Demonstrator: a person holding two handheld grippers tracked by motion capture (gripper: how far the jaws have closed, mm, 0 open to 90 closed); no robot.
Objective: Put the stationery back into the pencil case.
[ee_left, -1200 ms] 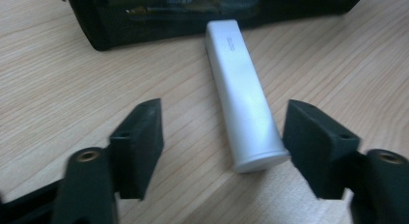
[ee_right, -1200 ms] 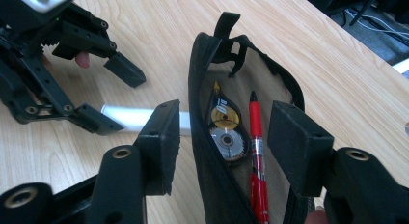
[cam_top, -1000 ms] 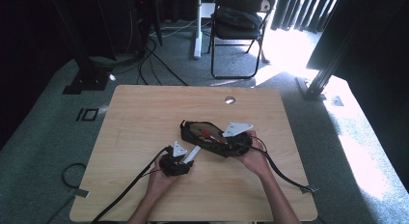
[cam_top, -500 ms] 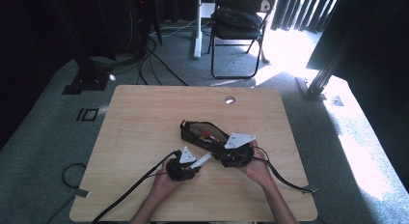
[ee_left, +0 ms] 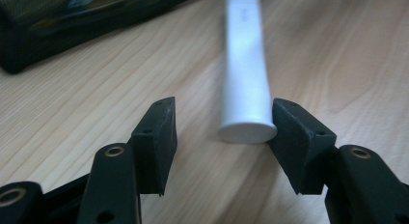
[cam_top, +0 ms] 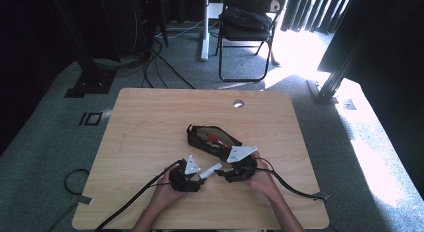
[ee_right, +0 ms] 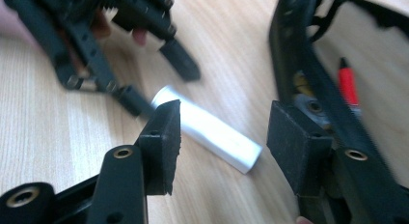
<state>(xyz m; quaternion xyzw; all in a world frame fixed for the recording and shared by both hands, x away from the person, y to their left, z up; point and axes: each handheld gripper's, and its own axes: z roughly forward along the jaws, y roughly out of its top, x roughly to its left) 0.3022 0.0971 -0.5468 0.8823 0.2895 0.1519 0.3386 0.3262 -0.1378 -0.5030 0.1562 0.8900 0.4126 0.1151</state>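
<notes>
White tube (ee_left: 244, 69) lies on table (cam_top: 150, 122), not yet in black pouch (cam_top: 212, 140). Left gripper (ee_left: 219, 132) just opened, jaws wide, tube released. Right gripper (ee_right: 222, 132) gapes empty.

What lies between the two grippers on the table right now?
A white tube lies flat on the table between the left gripper and right gripper, clearest in the high view.
</notes>
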